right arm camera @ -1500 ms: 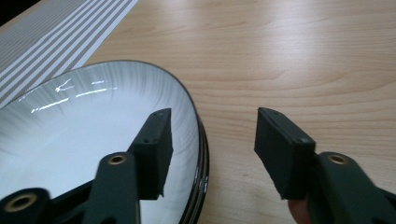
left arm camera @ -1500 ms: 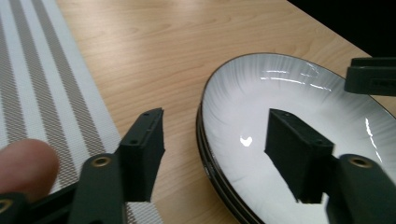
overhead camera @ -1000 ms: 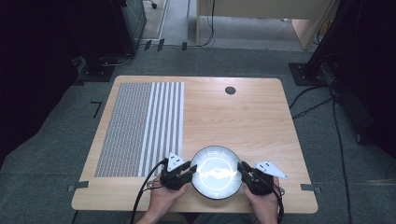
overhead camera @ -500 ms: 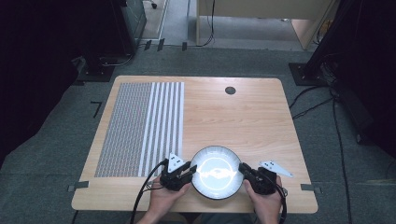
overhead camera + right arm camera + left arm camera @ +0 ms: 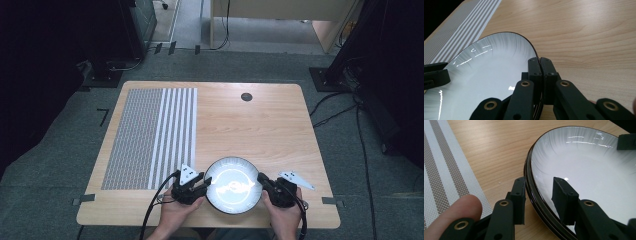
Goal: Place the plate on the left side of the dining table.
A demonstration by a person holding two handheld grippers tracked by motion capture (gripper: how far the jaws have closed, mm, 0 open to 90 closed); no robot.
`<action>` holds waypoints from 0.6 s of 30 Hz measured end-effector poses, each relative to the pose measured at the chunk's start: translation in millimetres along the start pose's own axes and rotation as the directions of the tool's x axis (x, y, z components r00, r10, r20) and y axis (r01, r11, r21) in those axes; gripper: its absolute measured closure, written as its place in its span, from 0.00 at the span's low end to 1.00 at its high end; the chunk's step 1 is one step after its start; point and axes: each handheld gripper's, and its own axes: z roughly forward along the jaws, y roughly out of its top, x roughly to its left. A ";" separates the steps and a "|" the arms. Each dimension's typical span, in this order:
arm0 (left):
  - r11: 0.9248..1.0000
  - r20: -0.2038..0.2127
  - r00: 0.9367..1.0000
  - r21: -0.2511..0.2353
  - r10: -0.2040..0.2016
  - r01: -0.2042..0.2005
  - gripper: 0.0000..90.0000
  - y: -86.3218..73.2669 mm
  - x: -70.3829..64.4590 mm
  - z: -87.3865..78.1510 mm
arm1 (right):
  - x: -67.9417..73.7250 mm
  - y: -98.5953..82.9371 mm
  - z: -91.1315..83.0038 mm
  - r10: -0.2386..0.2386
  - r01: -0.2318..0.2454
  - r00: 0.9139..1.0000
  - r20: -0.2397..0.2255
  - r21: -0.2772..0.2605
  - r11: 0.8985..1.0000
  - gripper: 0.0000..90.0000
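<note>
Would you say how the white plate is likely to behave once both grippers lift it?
The plate looks glazed, so probably stiff but slippery. The right gripper is shut on its rim; the left gripper straddles it open, so it may tilt.

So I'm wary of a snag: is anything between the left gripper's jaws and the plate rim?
Nothing visible. The left gripper is open, its jaws straddling the plate rim with only air between.

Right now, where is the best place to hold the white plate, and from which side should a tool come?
Grip the plate by its thin raised dark rim, coming in from the outer edge with one jaw inside and one outside. The right tool is already shut on the rim this way; the left tool straddles the opposite side, jaws apart.
</note>
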 end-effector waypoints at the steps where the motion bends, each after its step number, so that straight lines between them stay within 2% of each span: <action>1: 1.000 -0.003 1.000 -0.005 -0.005 0.005 0.70 0.6 1.0 -0.8 | -0.3 0.3 -0.7 0.001 -0.001 1.000 0.002 -0.006 1.000 0.99; 7: 0.999 0.000 1.000 -0.025 -0.028 0.028 0.69 3.0 4.6 -4.7 | 0.3 1.8 -3.7 0.010 -0.010 1.000 0.008 -0.020 1.000 0.99; 14: 0.999 0.030 0.999 -0.030 -0.013 0.014 0.69 3.0 -1.7 -5.0 | -2.9 3.6 -10.1 0.026 -0.025 1.000 0.012 -0.037 0.999 0.99; 18: 1.000 0.015 1.000 -0.022 -0.008 0.009 0.67 3.9 -5.5 -1.7 | -4.2 2.4 -13.3 0.030 -0.030 0.999 0.014 -0.046 0.998 0.99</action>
